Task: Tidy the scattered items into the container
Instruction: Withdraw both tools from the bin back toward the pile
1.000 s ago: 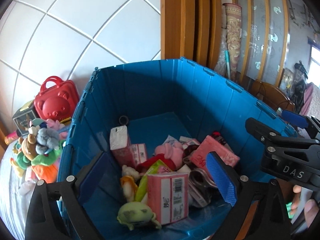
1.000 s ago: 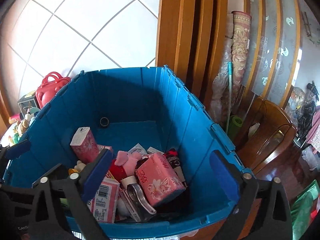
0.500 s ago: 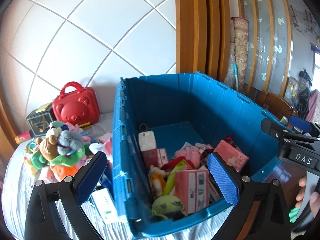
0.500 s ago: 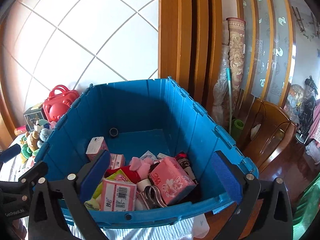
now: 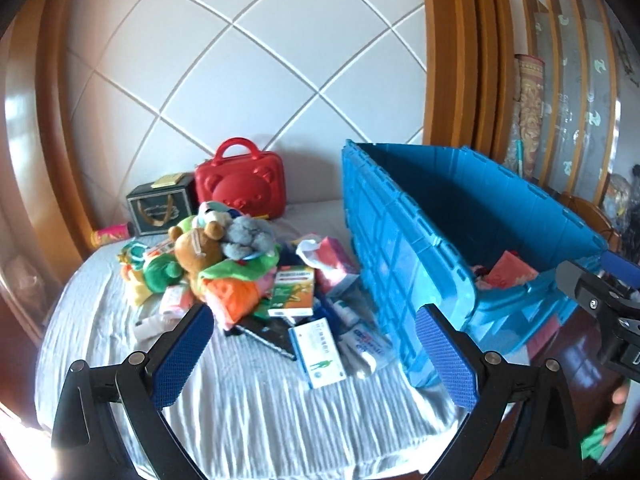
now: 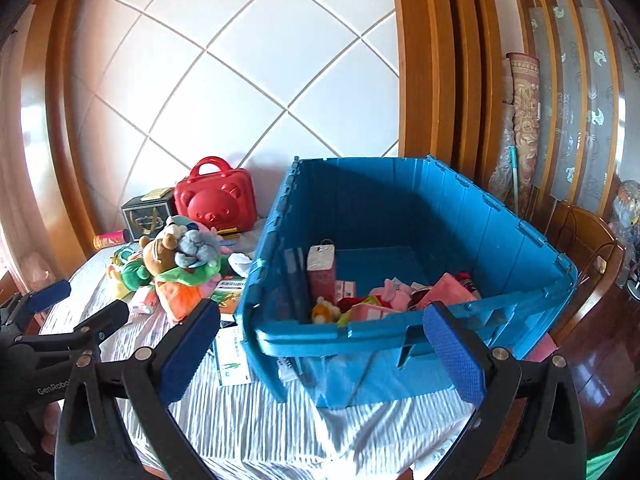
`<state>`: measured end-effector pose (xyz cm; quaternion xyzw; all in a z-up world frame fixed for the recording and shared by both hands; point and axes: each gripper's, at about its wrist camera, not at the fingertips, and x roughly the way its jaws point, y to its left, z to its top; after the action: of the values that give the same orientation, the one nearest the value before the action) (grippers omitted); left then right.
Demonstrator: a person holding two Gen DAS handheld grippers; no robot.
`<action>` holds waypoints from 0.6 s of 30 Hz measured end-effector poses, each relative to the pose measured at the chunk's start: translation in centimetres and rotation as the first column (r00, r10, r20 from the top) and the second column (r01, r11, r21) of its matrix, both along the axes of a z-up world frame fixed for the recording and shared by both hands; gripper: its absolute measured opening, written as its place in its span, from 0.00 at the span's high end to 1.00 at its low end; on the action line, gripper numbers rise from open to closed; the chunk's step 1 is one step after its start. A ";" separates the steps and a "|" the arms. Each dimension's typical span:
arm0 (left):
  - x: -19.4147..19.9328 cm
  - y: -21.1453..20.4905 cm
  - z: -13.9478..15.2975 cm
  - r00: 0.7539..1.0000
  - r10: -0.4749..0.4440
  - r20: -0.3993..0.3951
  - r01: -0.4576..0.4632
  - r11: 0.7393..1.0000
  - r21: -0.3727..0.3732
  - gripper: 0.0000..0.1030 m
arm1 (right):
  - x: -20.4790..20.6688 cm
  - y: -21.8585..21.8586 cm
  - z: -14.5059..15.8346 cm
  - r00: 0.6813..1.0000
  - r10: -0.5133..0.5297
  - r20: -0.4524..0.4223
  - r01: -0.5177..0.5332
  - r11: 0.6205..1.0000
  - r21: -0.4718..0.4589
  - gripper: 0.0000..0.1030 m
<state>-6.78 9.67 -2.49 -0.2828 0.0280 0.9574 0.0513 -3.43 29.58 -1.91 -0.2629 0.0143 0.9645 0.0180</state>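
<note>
A big blue bin (image 5: 404,240) (image 6: 460,216) stands on a bed with a white striped sheet (image 5: 248,400); several boxes and a pink plush lie in it. Left of the bin is a heap of scattered items: plush toys (image 5: 216,244) (image 6: 180,252), a green-and-orange box (image 5: 294,292), a white-and-green box (image 5: 318,346) (image 6: 232,360) and tissue packs. My left gripper (image 5: 312,356) is open and empty, held above the sheet in front of the heap. My right gripper (image 6: 320,352) is open and empty in front of the bin's near wall.
A red bear case (image 5: 240,184) (image 6: 216,196) and a dark gift box (image 5: 160,208) stand against the quilted headboard behind the heap. Wooden frames and a wooden chair (image 6: 580,248) are to the right of the bed. The floor (image 6: 592,360) lies right of the bin.
Both grippers have pulled back from over the bin. The left one has swung left, so the heap on the bed is now in front of it.
</note>
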 end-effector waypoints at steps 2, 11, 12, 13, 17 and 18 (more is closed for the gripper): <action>1.3 -1.3 0.0 1.000 0.009 -0.005 -0.009 1.000 -0.004 0.01 | 0.8 -1.5 -0.2 1.000 0.011 0.008 -0.011 1.000 -0.003 0.00; 4.8 -5.8 -0.4 0.999 0.036 0.020 -0.036 0.999 0.031 0.01 | 3.8 -6.7 -0.9 0.998 0.054 0.027 -0.054 0.999 0.001 0.00; 5.0 -6.1 -0.5 0.999 0.042 0.021 -0.043 0.999 0.031 0.01 | 4.0 -6.9 -0.9 0.998 0.055 0.028 -0.055 0.999 0.000 0.00; 5.2 -6.4 -0.6 0.999 0.048 0.023 -0.049 0.998 0.031 0.01 | 4.1 -7.1 -1.0 0.998 0.054 0.031 -0.054 0.999 -0.002 0.00; 6.0 -7.3 -0.8 0.998 0.065 0.027 -0.065 0.998 0.027 0.01 | 4.3 -7.7 -1.4 0.998 0.056 0.041 -0.056 0.998 -0.007 0.00; 6.2 -7.5 -0.9 0.997 0.068 0.027 -0.069 0.997 0.026 0.01 | 4.4 -7.8 -1.5 0.997 0.057 0.044 -0.057 0.998 -0.007 0.00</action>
<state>-0.57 2.20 -3.39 -0.2953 0.0048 0.9551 0.0227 0.92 21.79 -3.38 -0.2843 0.0092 0.9586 -0.0099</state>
